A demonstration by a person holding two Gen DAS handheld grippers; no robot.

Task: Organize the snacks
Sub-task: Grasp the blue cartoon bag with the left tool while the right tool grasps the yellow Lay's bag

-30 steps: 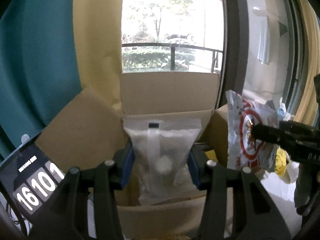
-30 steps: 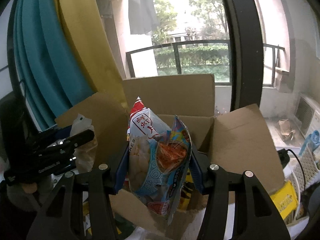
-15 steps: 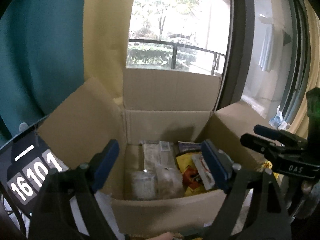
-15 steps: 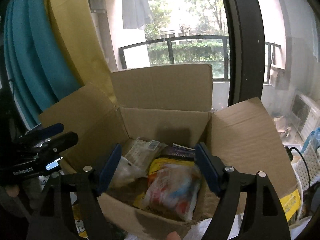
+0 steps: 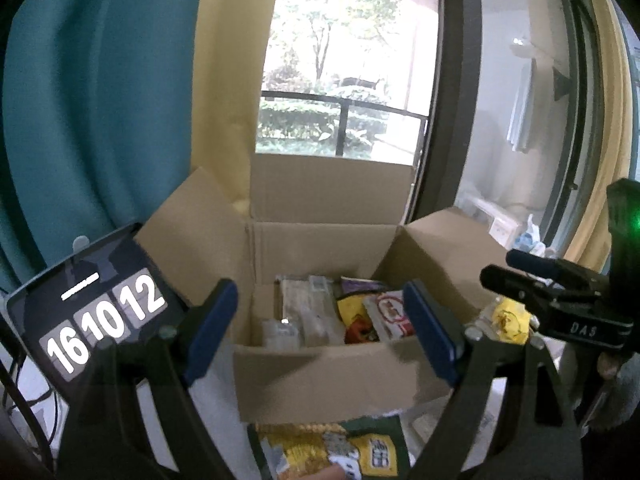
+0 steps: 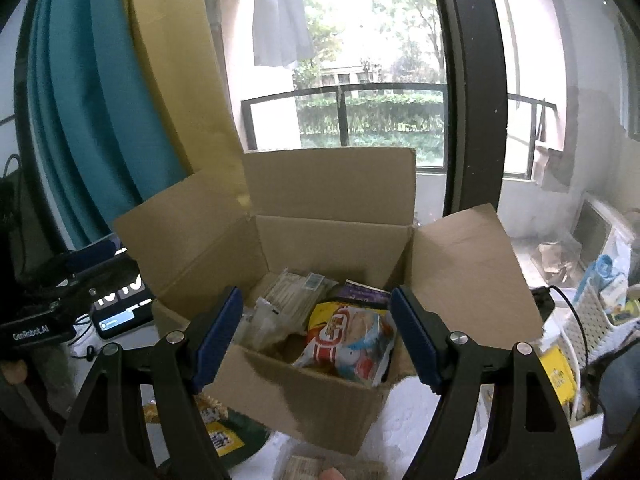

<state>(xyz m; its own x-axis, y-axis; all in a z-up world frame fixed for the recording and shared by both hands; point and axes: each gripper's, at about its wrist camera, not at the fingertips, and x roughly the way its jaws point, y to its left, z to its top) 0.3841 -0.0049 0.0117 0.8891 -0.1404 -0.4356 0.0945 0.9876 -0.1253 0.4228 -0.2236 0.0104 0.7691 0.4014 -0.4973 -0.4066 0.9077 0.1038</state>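
Observation:
An open cardboard box (image 5: pixel 320 376) stands just ahead, also seen in the right wrist view (image 6: pixel 320 400). Inside it lie a clear pale packet (image 5: pixel 296 312), a red-and-white bag (image 5: pixel 390 314) and a purple pack (image 6: pixel 364 292); the red, white and blue bag (image 6: pixel 348 344) rests on top near the front. My left gripper (image 5: pixel 320 328) hangs open before the box's front wall with nothing between its blue pads. Beside it, my right gripper (image 6: pixel 316 336) is open too and holds nothing.
A green-and-yellow snack pack (image 5: pixel 332 452) lies on the white surface in front of the box, and a pale packet (image 6: pixel 332 466) lies nearer me. A tablet showing a clock (image 5: pixel 100 320) leans at left by the teal curtain (image 5: pixel 100 120). A white basket (image 6: pixel 596 312) and cables crowd the right.
Both grippers opened and let go of their packets, which now lie in the box. Both have drawn back from the box, so more of the surface in front shows.

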